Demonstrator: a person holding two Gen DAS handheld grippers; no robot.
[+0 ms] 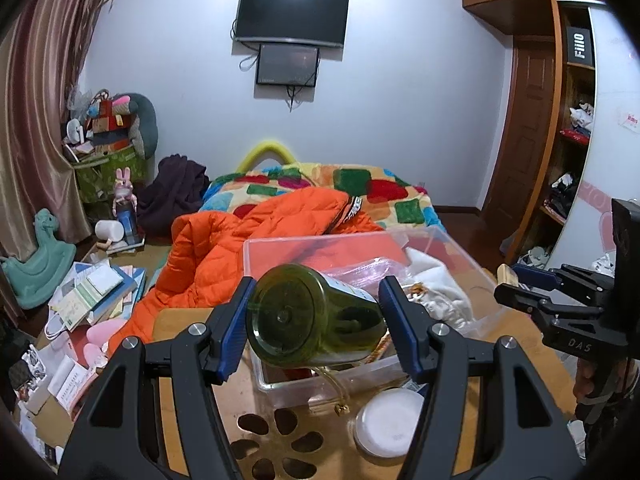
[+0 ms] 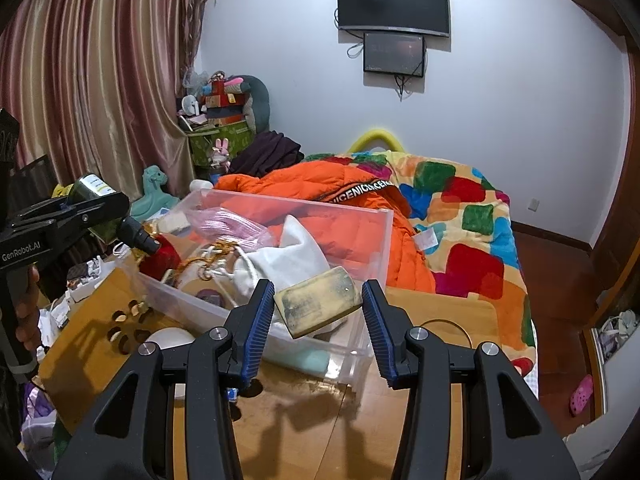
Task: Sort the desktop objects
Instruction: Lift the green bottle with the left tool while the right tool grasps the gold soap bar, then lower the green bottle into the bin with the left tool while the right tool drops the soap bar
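Observation:
My left gripper is shut on a green bottle, held tilted with its base toward the camera, over the near end of a clear plastic bin. It also shows in the right wrist view, neck pointing down into the bin. My right gripper is shut on a worn tan rectangular block, just above the bin's near corner. The bin holds a white cloth bag, pink plastic wrap, a red item and gold cord.
The bin stands on a wooden table with petal-shaped cut-outs. A white round lid lies on the table in front of the bin. An orange jacket and a patchwork blanket lie on the bed behind. Books and papers clutter the left.

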